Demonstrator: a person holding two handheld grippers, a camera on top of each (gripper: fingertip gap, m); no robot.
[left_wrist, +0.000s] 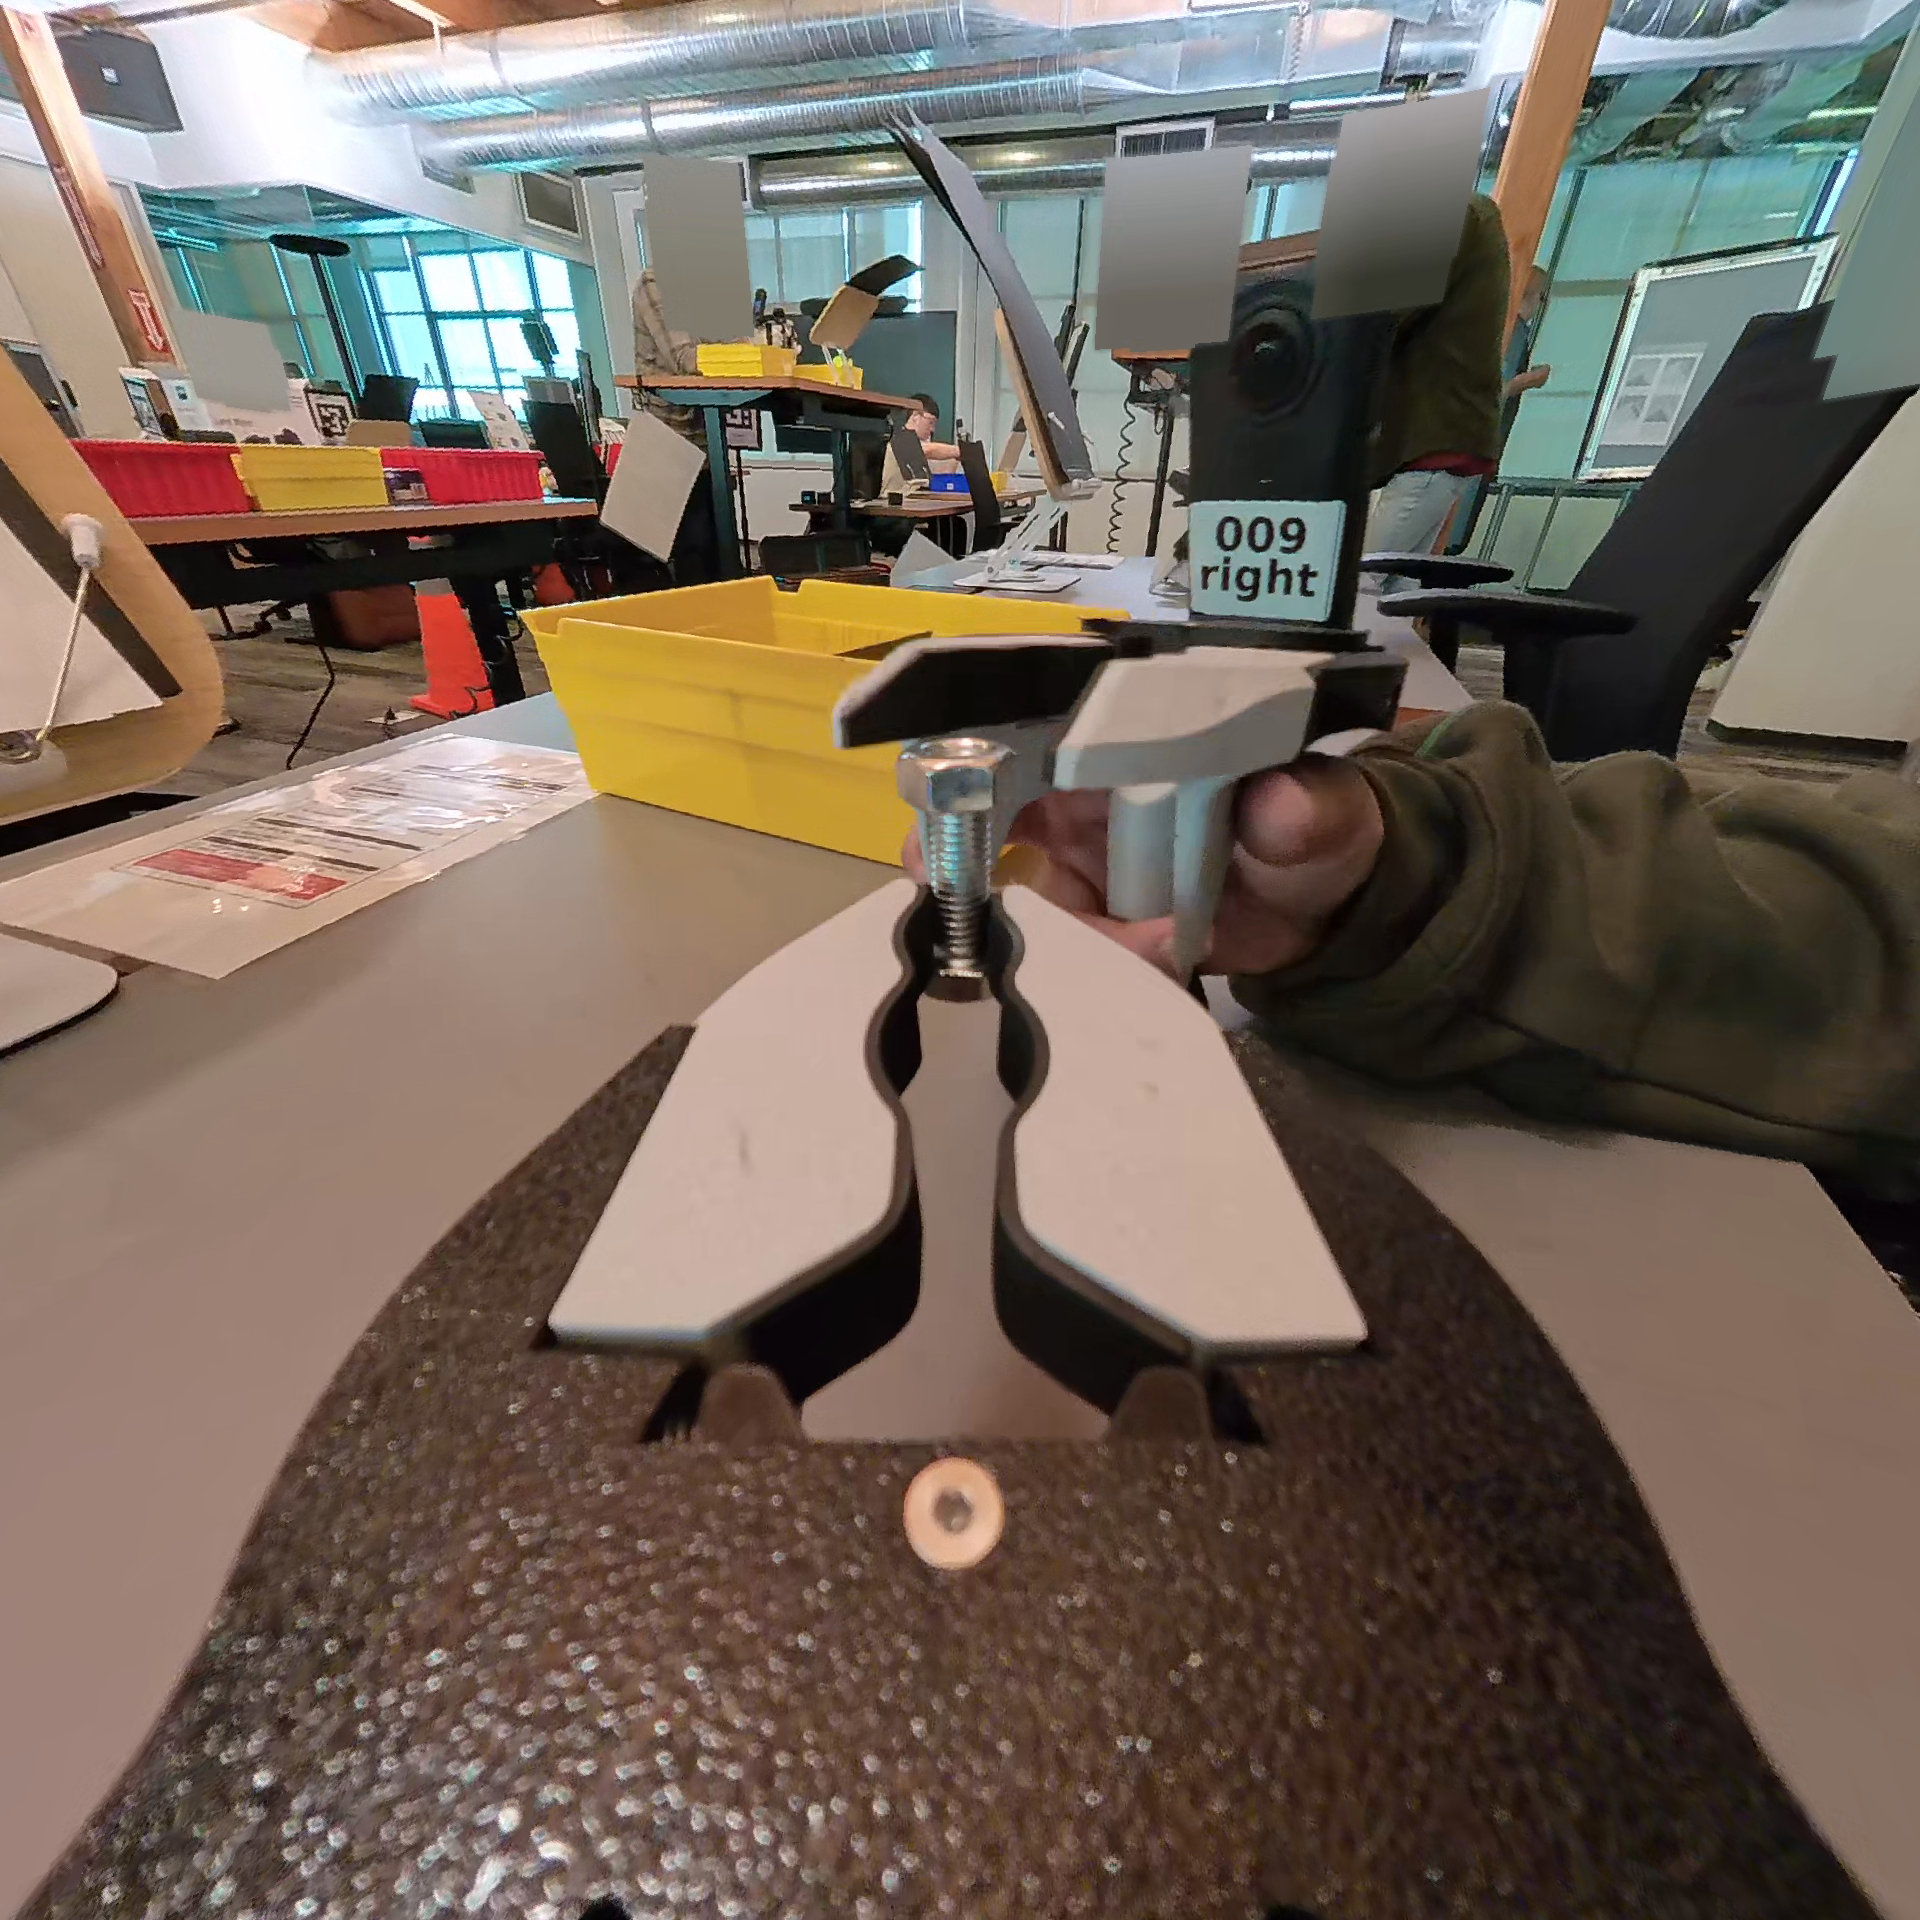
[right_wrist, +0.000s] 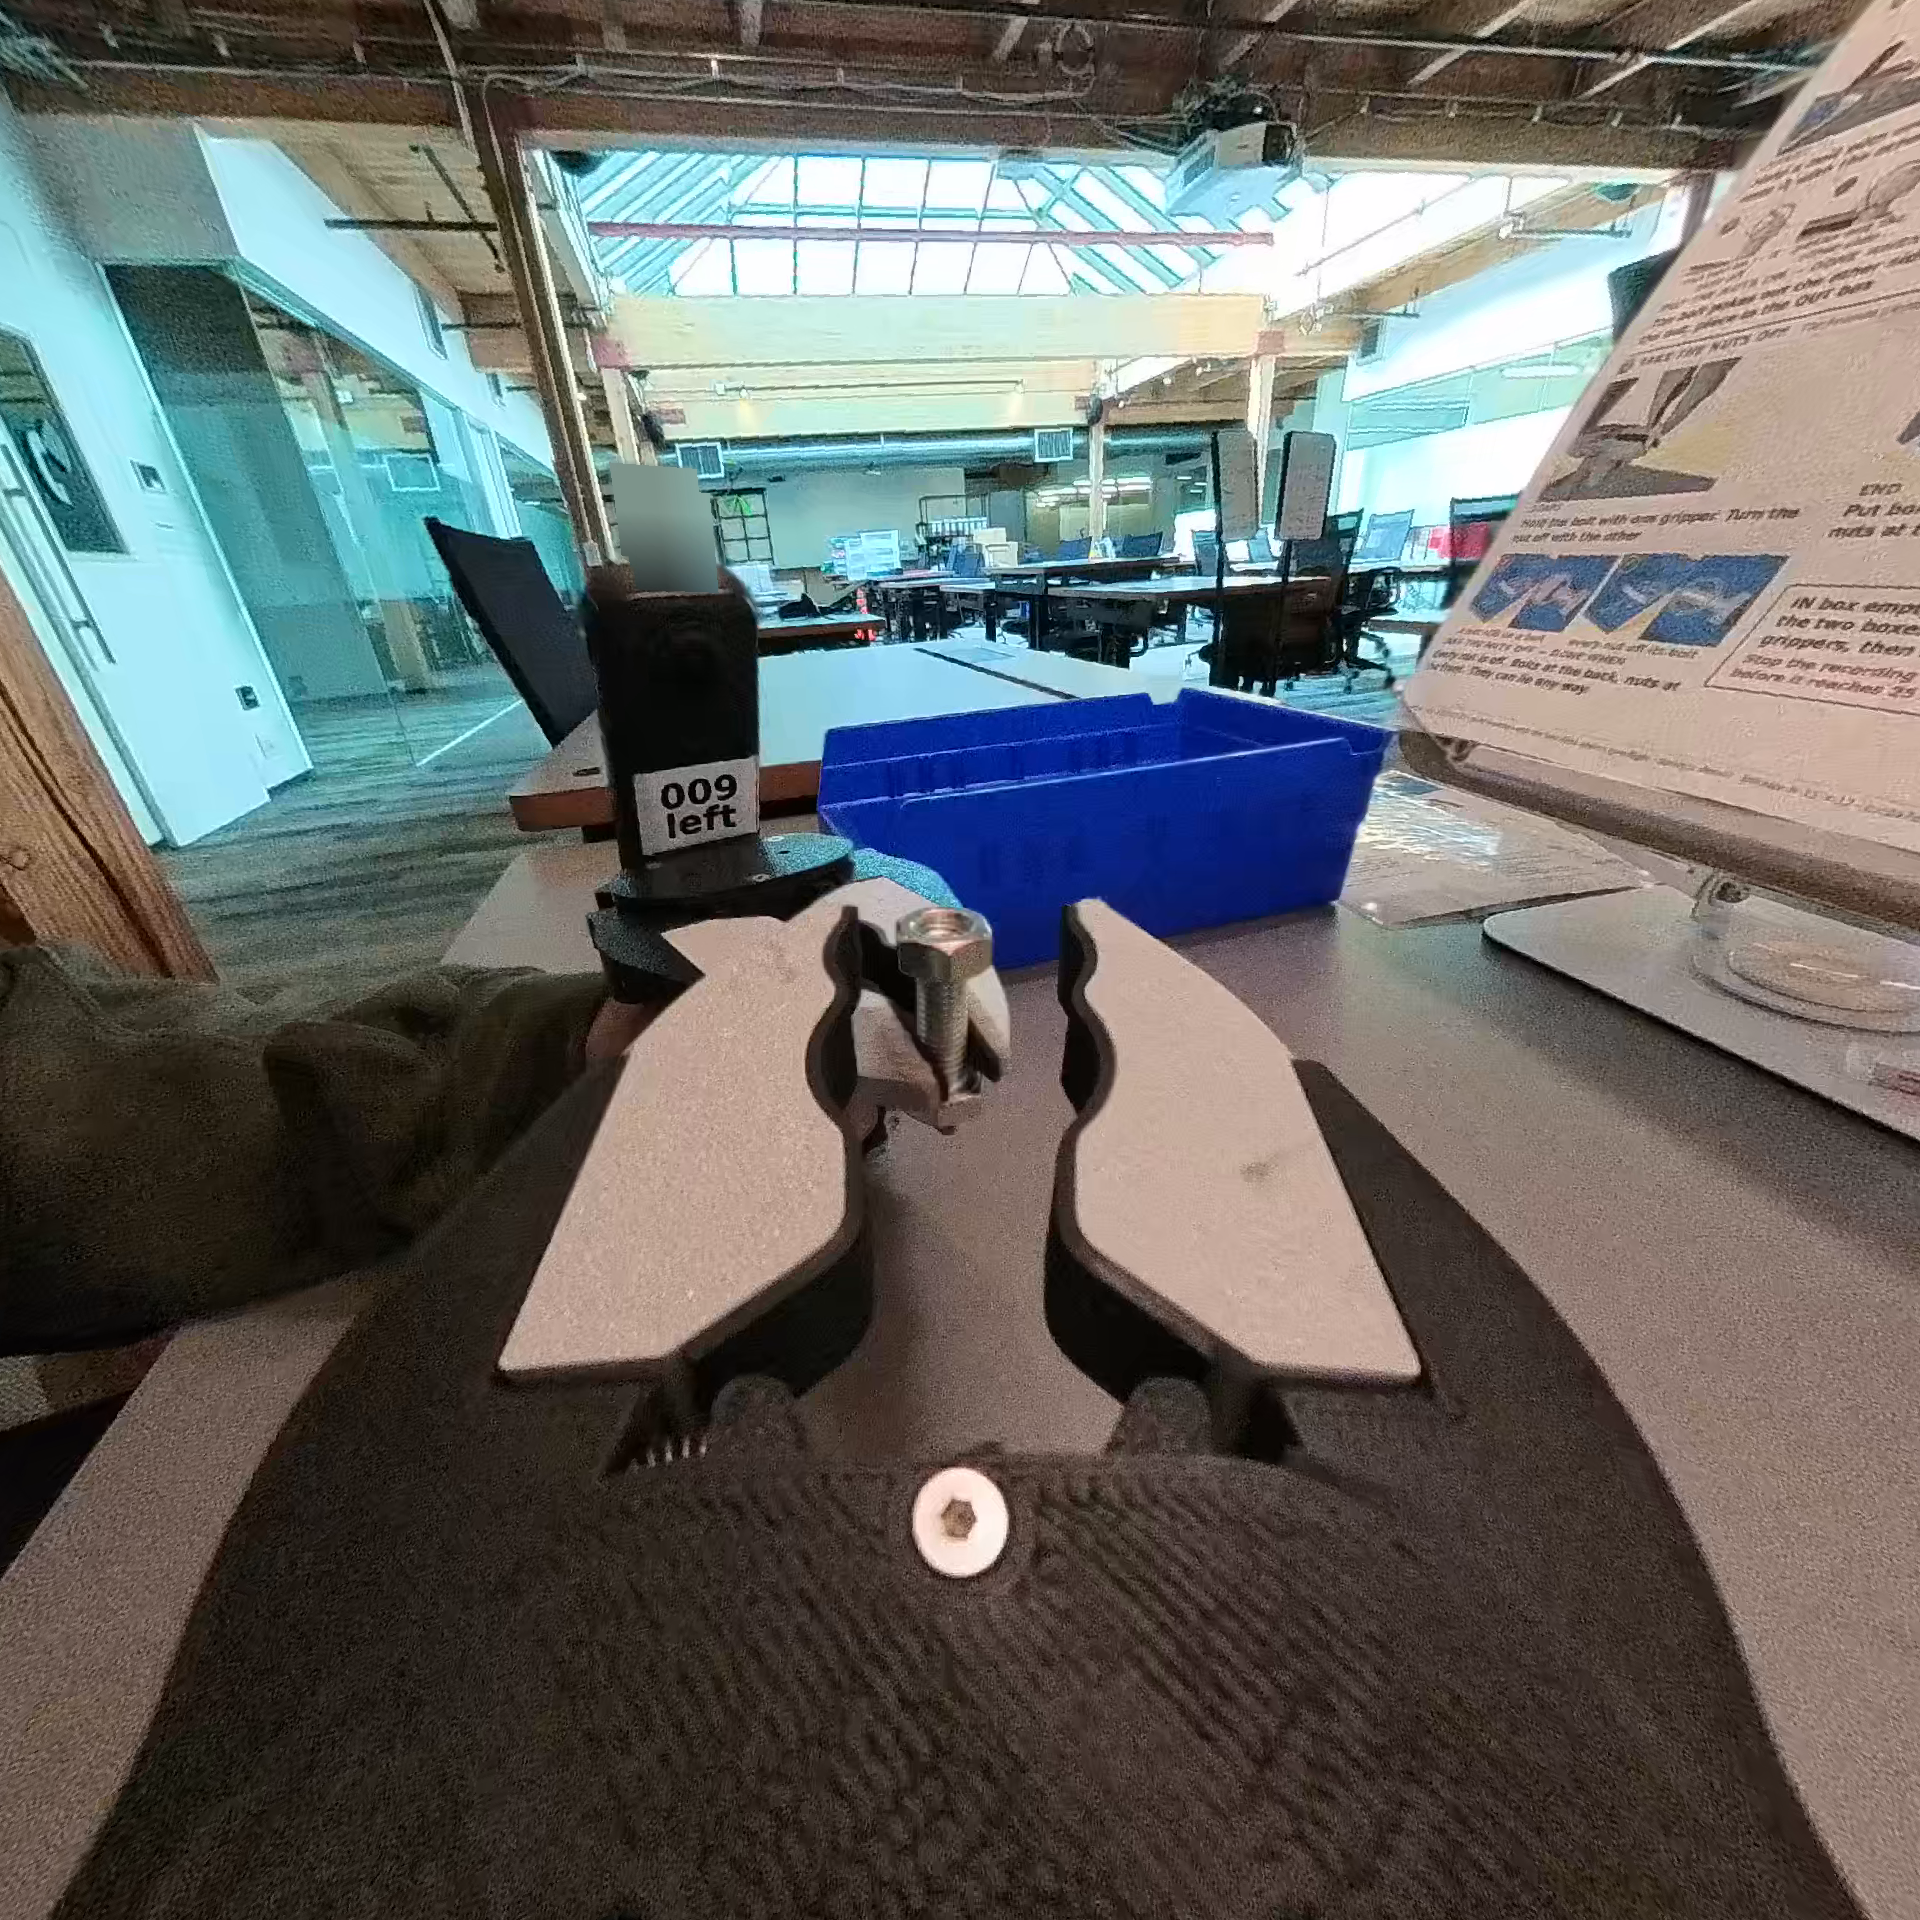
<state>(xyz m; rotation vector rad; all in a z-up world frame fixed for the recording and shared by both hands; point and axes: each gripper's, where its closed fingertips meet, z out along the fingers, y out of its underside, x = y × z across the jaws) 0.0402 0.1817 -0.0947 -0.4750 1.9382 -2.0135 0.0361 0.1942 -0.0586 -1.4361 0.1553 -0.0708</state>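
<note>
My left gripper (left_wrist: 956, 940) is shut on the lower end of a silver bolt (left_wrist: 953, 868) and holds it upright over the grey table (left_wrist: 416, 1039). A hex nut (left_wrist: 948, 774) sits on the bolt's top end. My right gripper (right_wrist: 961, 930) is open, its fingers (right_wrist: 717, 1122) standing apart on either side of the nut (right_wrist: 943, 940) without touching it. In the left wrist view the right gripper (left_wrist: 961, 743) sits level with the nut, held by a hand in a green sleeve (left_wrist: 1558, 914). The left gripper (right_wrist: 940, 1091) also shows in the right wrist view.
A yellow bin (left_wrist: 707, 707) stands on the table behind the bolt. A blue bin (right_wrist: 1101, 821) stands behind it in the right wrist view. A laminated sheet (left_wrist: 312, 831) lies flat at the left. A propped instruction sheet (right_wrist: 1714, 520) on a stand is at the right.
</note>
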